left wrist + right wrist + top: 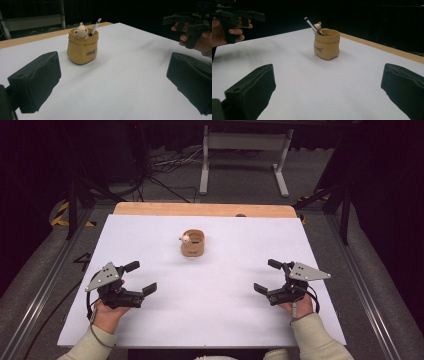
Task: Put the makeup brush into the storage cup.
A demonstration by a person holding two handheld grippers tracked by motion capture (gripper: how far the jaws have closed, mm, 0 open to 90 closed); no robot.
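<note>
Jaws of left gripper (141, 278) spread wide, nothing between them; jaws of right gripper (265, 276) likewise spread, empty. Both rest on white table (215, 320) at 7 and 5 o'clock of centre. Pot (192, 243) stands upright toward 12 o'clock, well apart from both. Pot looks ceramic: rigid, smooth, likely slippery, breakable. Pen (95, 26) leans inside, light, loose. Judgement: grip pot across body below rim; grip pen by exposed upper shaft.

Matt white table sheet (210, 290) over a pale wood edge (200, 209); smooth, glazed-looking tan sack-shaped pot (83, 48).
</note>
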